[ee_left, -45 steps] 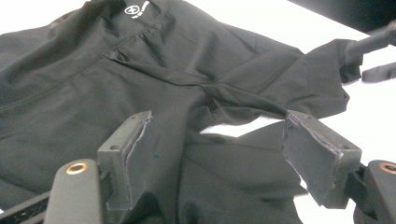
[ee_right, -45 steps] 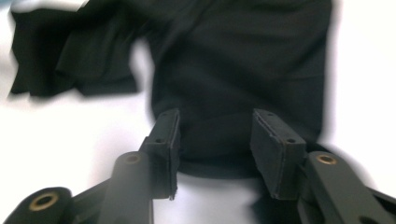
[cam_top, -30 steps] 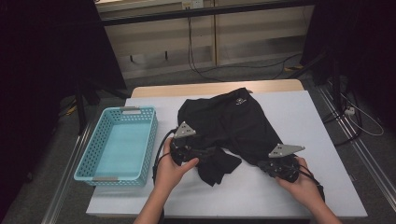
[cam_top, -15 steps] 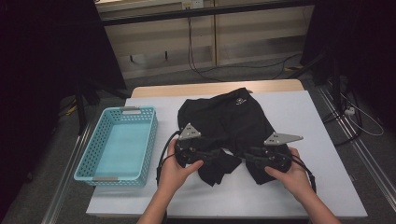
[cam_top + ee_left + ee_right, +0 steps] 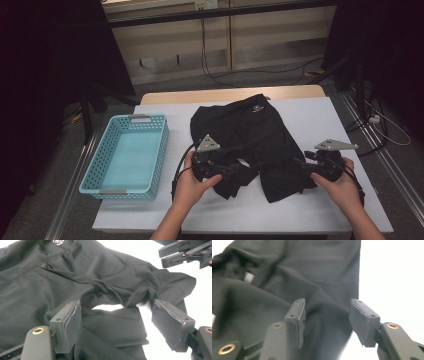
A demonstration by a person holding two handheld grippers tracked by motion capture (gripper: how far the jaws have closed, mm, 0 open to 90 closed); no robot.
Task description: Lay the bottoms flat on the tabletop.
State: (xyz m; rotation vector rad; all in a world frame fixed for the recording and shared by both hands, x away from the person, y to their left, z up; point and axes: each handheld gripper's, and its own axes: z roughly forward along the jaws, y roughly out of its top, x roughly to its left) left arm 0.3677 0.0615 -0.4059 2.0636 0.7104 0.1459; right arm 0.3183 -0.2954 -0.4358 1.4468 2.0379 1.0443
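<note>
Black shorts (image 5: 260,145): spread on the white table (image 5: 350,125), right of the turquoise basket (image 5: 127,155).
Left gripper (image 5: 116,322): jaws spread, cloth between, unpinched.
Right gripper (image 5: 327,320): jaws just opening, spread over the shorts' right leg.

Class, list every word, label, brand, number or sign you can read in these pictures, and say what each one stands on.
No text can be read.
A small white mark sits near the waistband of the black shorts, at in the high view and at the top edge of the left gripper view: too small and cut off to read.
The turquoise basket and the white table carry no legible writing.
</note>
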